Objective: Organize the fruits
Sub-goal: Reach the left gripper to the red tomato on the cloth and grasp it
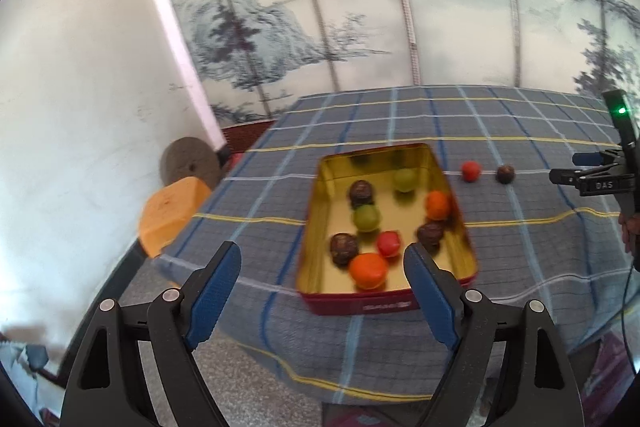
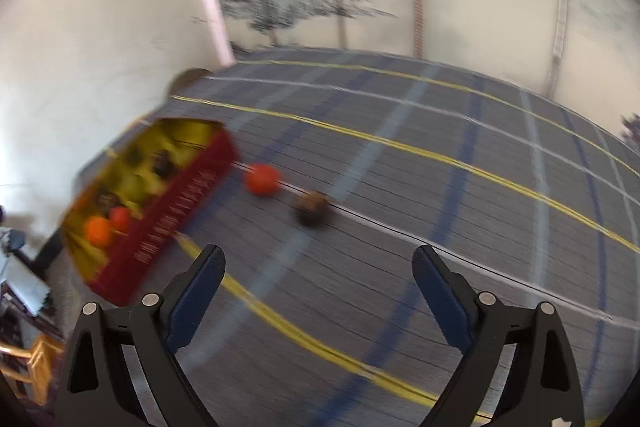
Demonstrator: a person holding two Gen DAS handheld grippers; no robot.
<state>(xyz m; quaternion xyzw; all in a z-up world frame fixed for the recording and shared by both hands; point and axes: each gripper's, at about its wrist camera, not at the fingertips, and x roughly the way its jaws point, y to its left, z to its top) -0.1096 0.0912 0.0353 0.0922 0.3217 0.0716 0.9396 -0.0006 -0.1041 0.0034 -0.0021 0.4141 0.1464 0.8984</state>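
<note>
A red tin with a gold inside [image 1: 456, 195] stands on the checked tablecloth and holds several small fruits: orange, red, green and dark brown. A red fruit [image 1: 470, 171] and a dark brown fruit [image 1: 505, 174] lie on the cloth to the tin's right. My left gripper [image 1: 322, 259] is open and empty above the tin's near end. In the right wrist view my right gripper [image 2: 318, 261] is open and empty, a little short of the brown fruit [image 2: 313, 207] and the red fruit [image 2: 261, 179]; the tin [image 2: 176, 203] is to its left. The right gripper also shows at the left wrist view's right edge [image 1: 560, 175].
The blue-grey checked tablecloth [image 1: 400, 123] covers the table. An orange stool [image 1: 172, 211] and a round brown cushion [image 1: 188, 165] stand past the table's left edge. A painted folding screen [image 1: 360, 7] and a white wall are behind.
</note>
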